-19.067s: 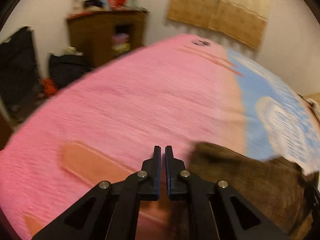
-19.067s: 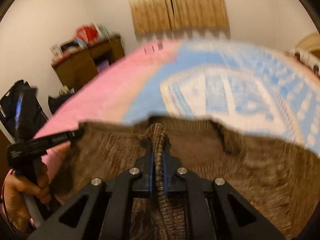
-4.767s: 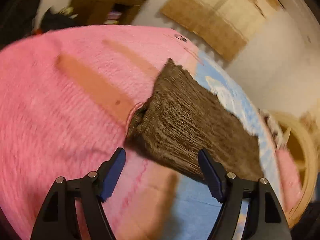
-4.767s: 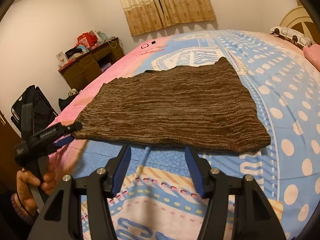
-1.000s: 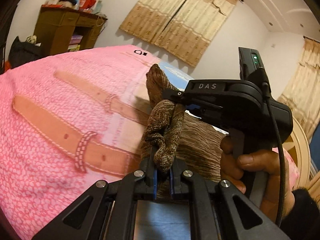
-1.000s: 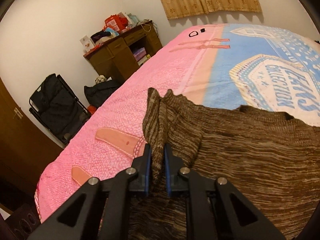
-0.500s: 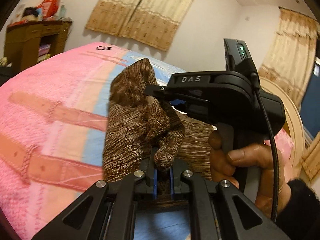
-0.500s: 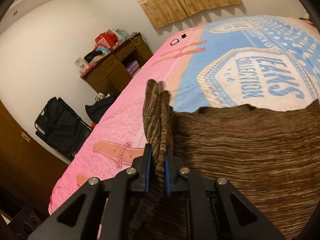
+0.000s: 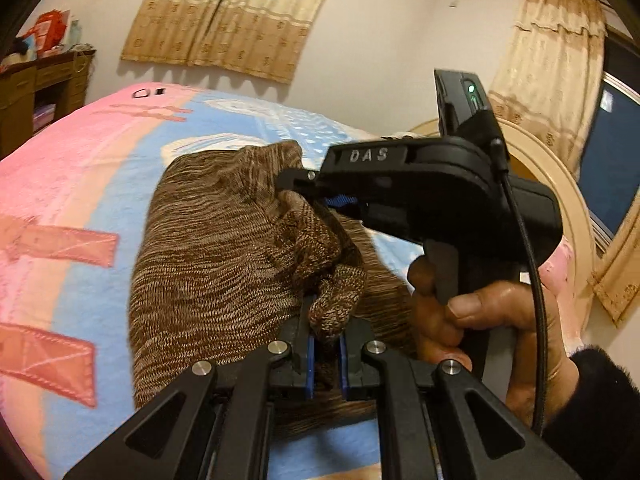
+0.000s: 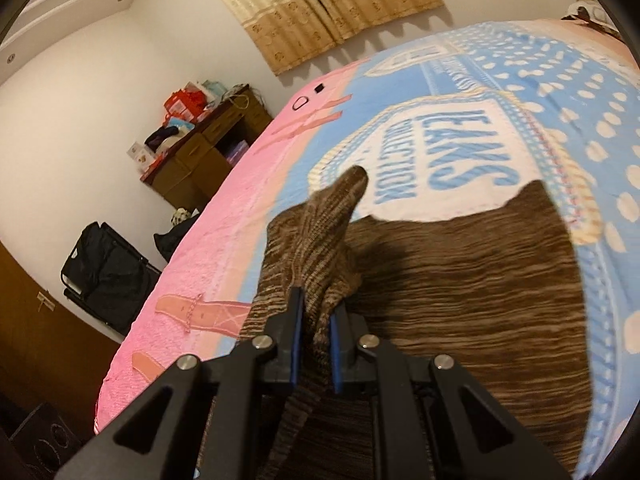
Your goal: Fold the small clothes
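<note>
A brown knitted garment (image 9: 216, 256) lies on the bed, its left edge lifted and folded over toward the right. My left gripper (image 9: 326, 344) is shut on a bunched corner of that edge. In the left wrist view the right gripper (image 9: 294, 182), held by a hand (image 9: 492, 320), pinches the same edge farther back. In the right wrist view my right gripper (image 10: 314, 320) is shut on a raised fold of the brown garment (image 10: 460, 280), whose flat part spreads to the right.
The bed cover (image 10: 460, 128) is pink on the left and blue with white dots and lettering on the right. A wooden dresser (image 10: 204, 160) and a black bag (image 10: 104, 268) stand by the left wall. Curtains (image 9: 228, 16) hang behind; a round headboard (image 9: 568, 200) is on the right.
Both grippers have carried the lifted garment edge rightward, from over the pink part of the cover to over the blue part. The fold now lies further over the garment's flat part.
</note>
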A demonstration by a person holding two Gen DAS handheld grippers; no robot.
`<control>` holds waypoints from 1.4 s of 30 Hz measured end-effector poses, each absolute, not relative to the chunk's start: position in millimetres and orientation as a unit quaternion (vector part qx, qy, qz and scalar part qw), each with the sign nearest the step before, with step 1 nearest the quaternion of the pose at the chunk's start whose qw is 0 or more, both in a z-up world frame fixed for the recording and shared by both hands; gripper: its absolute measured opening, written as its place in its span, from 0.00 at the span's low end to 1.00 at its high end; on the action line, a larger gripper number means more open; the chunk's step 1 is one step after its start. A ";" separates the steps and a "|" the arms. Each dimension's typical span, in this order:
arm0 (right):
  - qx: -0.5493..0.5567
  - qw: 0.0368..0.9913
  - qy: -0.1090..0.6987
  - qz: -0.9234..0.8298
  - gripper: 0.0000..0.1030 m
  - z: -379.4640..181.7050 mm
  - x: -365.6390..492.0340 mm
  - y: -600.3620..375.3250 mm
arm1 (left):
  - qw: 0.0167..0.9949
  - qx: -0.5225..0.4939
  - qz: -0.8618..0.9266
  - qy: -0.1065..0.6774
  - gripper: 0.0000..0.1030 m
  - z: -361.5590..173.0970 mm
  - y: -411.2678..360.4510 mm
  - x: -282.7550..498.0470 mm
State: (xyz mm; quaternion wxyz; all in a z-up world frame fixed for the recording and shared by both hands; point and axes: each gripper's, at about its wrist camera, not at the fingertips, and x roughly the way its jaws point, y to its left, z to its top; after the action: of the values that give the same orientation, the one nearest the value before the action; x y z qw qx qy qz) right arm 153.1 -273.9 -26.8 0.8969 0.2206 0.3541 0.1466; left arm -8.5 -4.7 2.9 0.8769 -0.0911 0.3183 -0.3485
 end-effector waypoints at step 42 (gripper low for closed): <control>0.132 0.927 0.338 0.090 0.21 -29.3 13.8 -328.7 | 0.904 -0.020 -0.252 0.346 0.62 -3.7 1.8 6.2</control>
State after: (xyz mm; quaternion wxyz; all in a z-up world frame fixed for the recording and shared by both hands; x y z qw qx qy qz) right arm 13.8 -328.7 -29.3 0.9275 0.1316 0.3383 0.0896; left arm 6.2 1.8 -3.7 0.9036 -0.0195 0.3461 -0.2518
